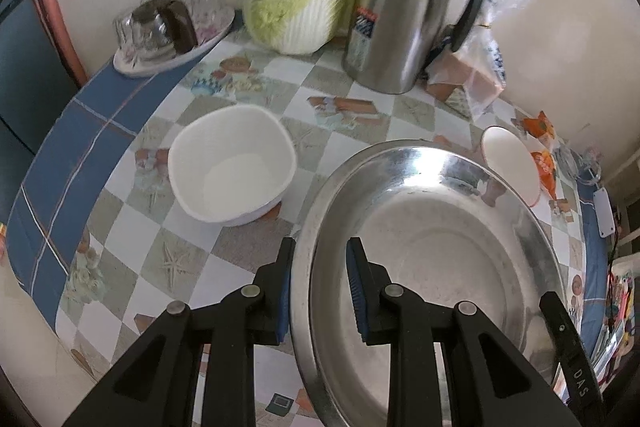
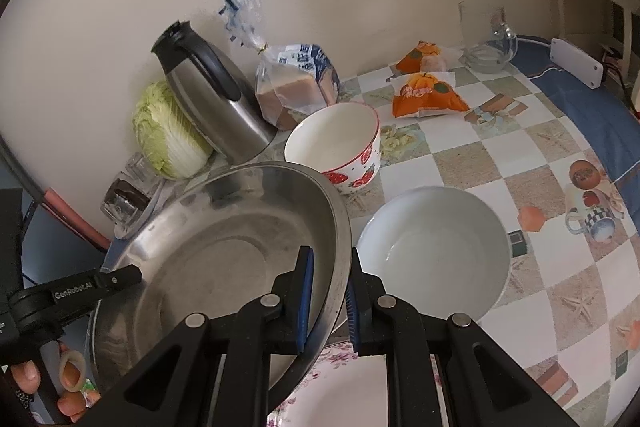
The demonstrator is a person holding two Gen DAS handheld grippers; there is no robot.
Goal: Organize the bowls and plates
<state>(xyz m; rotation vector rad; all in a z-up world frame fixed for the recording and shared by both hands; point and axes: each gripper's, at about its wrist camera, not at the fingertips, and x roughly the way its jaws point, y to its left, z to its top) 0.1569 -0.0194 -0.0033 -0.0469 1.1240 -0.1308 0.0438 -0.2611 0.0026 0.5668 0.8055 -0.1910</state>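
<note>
Left wrist view: the left gripper [image 1: 320, 287] straddled the near rim of the steel basin [image 1: 432, 259], fingers narrowly parted with the rim between them; whether they pressed it could not be told. A two-sided hold suited so wide a vessel. The white bowl [image 1: 232, 171] sat on the surface [image 1: 248, 251] just beside.

Right wrist view: the right gripper [image 2: 328, 301] flanked the opposite rim likewise, above a floral plate [image 2: 352, 387]. The basin appeared tilted. A strawberry bowl [image 2: 336, 143] and a second white bowl [image 2: 436, 247] stood nearby.

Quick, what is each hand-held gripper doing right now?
Left hand-held gripper: closed on the steel basin's rim.
Right hand-held gripper: closed on its opposite rim.
</note>
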